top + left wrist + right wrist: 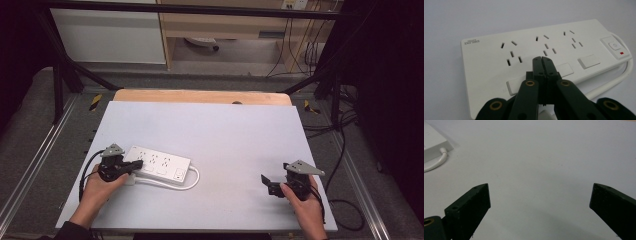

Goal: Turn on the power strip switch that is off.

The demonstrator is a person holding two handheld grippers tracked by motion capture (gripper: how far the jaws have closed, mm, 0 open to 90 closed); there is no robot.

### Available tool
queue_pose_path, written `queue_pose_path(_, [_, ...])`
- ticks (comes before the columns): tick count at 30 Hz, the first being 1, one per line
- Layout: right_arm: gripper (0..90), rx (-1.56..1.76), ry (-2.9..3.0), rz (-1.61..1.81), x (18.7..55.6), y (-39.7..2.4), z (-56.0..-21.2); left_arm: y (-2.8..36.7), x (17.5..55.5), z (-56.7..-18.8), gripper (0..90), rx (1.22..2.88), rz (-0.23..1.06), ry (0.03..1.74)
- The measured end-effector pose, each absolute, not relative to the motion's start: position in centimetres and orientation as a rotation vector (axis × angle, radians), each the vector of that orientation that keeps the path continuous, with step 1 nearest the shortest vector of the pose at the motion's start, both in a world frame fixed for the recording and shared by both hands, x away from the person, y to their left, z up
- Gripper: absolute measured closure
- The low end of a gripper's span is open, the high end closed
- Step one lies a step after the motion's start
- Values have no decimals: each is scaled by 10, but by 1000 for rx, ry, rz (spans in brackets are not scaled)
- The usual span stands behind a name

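White power strip (159, 165) lies at worktop (225, 135) left-front. Left gripper (541, 60), jaws pressed together and empty, sits at its near edge. Right gripper (539, 202), jaws spread wide, rests well apart at right.

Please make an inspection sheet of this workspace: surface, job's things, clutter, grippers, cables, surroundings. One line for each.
Surface: pale grey board on a wooden table, bare apart from the items below.
Job's things: white power strip lying flat at the left, sockets up, nothing plugged in; a small red mark beside its switch.
Clutter: nothing seen.
Grippers: left hand-held gripper shut, jaw tips over the strip near its long buttons; contact cannot be told. Right hand-held gripper open, holding nothing.
Cables: strip's white cord loops at its right end; black cables on the floor at right.
Surroundings: dark frame, white and wooden cabinets behind.
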State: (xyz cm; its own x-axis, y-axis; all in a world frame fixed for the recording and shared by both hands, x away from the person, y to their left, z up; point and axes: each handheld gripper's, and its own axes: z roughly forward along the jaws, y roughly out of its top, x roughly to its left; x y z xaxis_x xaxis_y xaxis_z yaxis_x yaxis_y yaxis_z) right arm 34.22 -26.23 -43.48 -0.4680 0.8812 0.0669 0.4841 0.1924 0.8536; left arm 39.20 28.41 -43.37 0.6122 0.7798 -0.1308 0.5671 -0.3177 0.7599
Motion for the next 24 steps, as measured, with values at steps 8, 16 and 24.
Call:
queue_pose_path(8, [36, 1274, 2032, 1200, 342, -262, -435, 282, 390, -432, 900, 2020, 359, 1047])
queue_pose_path(16, [36, 1273, 2041, 1191, 343, -261, -436, 280, 389, -431, 900, 2002, 363, 1028])
queue_pose_path(24, [36, 1265, 2047, 1188, 344, -260, -437, 280, 390, -429, 900, 1973, 373, 1008])
